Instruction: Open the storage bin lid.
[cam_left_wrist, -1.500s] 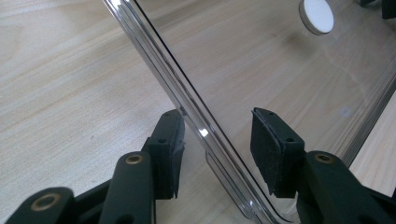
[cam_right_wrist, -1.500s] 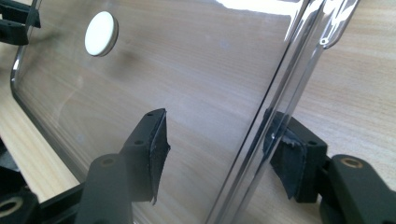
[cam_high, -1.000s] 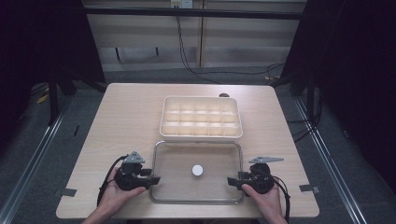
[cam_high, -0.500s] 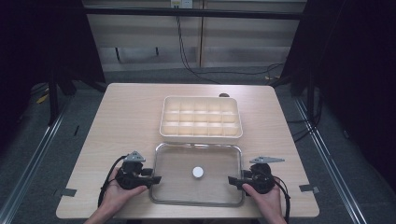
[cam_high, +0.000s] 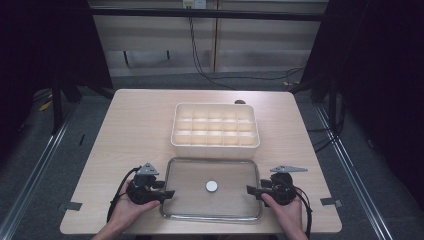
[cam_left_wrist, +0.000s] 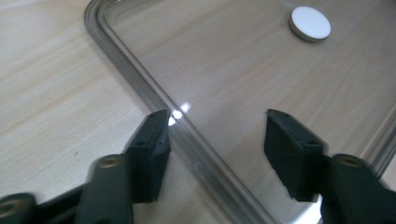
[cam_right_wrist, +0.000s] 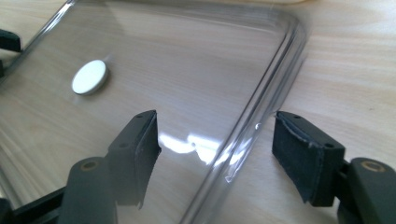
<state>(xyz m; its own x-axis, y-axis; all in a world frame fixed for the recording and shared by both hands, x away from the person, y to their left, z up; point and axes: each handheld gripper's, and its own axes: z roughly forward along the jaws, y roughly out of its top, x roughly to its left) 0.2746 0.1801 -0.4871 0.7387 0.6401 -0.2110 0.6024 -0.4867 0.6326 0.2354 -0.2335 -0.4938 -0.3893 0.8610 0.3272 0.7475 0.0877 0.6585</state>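
Note:
A clear plastic lid (cam_high: 190, 177) lies flat on the table near the front edge, with a small white disc (cam_high: 212, 186) at its middle. My left gripper (cam_high: 167, 194) is open at the lid's left rim (cam_left_wrist: 154, 95), one jaw on each side of it. At the lid's right rim (cam_right_wrist: 261, 102) my right gripper (cam_high: 250, 190) is open and straddles the edge the same way. The white disc (cam_left_wrist: 310, 23) lies farther in, and it is the same disc (cam_right_wrist: 89, 77) in the right gripper view. A cream tray (cam_high: 215, 144) with several compartments stands just behind the lid.
The wooden table (cam_high: 135, 125) has bare surface left and right of the tray. Black cables (cam_high: 116, 200) trail from both grippers. Pieces of tape (cam_high: 331, 201) mark the table's front corners. Metal rails (cam_high: 40, 160) run along the floor on both sides.

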